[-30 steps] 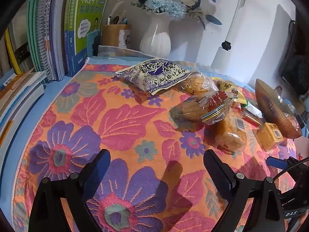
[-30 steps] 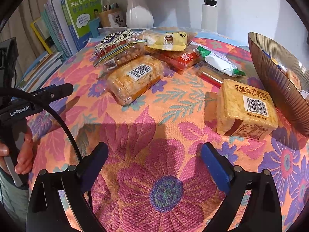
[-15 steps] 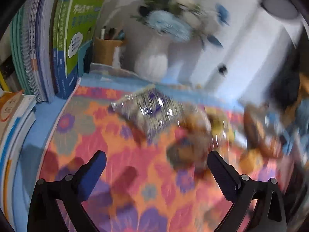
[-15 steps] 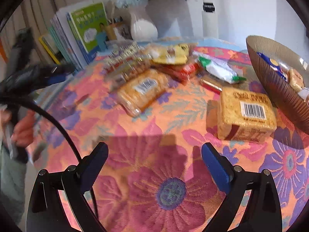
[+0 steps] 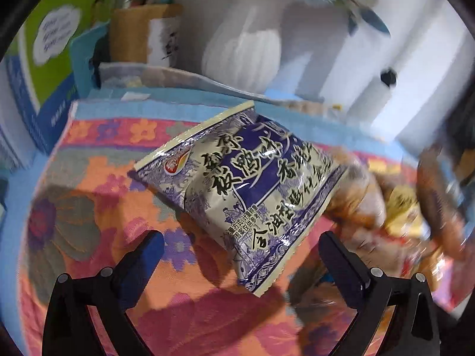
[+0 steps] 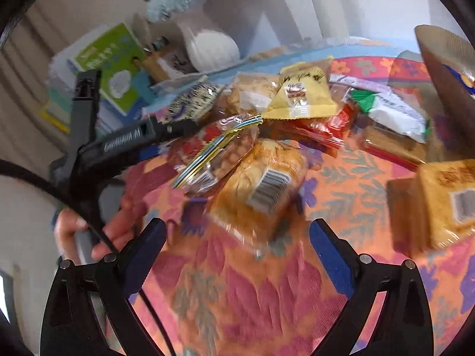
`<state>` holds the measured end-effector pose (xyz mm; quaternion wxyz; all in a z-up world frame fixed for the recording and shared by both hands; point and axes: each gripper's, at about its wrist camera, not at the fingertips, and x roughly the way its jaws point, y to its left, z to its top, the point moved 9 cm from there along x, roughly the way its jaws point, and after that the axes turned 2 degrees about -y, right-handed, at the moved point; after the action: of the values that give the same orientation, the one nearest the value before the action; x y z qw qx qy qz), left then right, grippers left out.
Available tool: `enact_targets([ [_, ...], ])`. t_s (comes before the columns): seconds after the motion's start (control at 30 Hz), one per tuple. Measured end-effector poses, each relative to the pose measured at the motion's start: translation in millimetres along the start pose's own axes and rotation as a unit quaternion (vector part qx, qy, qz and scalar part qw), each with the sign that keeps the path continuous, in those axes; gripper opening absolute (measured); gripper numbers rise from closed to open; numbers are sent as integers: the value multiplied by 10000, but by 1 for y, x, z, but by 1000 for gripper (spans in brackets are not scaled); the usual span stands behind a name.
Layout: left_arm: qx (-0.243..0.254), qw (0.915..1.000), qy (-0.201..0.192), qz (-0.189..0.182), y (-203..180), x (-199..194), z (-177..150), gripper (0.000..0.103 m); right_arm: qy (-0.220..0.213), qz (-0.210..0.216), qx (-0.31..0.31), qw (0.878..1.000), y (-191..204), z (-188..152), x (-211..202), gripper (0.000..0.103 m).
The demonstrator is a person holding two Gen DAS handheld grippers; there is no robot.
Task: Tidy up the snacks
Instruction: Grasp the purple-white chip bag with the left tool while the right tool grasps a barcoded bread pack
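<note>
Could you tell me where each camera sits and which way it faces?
Left wrist: on the left gripper, angled down at a blue-and-white snack bag; only its open fingers show.
Right wrist: on the right gripper, angled down at a bread pack; open fingers, left hand show.
Shared: white vase, flowered tablecloth.

wall (image 5: 341,68): white | floral tablecloth (image 5: 98,207) | white vase (image 5: 242,56) w/ flowers, books (image 5: 50,50) at back

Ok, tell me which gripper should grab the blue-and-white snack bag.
Left. The left gripper is open with the blue-and-white snack bag directly ahead between its fingers. The right gripper faces the barcode bread pack; that bag lies farther off.
</note>
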<state>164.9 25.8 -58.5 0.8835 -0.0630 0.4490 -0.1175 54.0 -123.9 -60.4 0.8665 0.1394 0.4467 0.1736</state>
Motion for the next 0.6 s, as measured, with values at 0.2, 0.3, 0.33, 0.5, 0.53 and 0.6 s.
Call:
enact_targets([
  [0.2,-469,9885,-45,1436,70,-14,-2,102,-473,-879,-117,9949,-25,5,-9,79],
  [0.3,-1147,9793,-278,1646,112,-35,-3,93,-793,-1057,236,9909,-46,1,-27,76],
  [0.33,-1399,9805,-393,1326,117,-42,-1,93,-831,-928,383,9915,-49,2,-28,76],
  [0.5,-1651,9829,-773,-256,82,-62,20,95,-738,-432,522,9950,-53,3,-27,77],
  [0.53,-1466,9856,-710,-450,63,-60,28,100,-726,-359,515,9954,-50,4,-24,77],
  [0.6,-1171,9899,-613,-507,38,-51,41,103,-677,-296,551,9957,-47,8,-19,78],
])
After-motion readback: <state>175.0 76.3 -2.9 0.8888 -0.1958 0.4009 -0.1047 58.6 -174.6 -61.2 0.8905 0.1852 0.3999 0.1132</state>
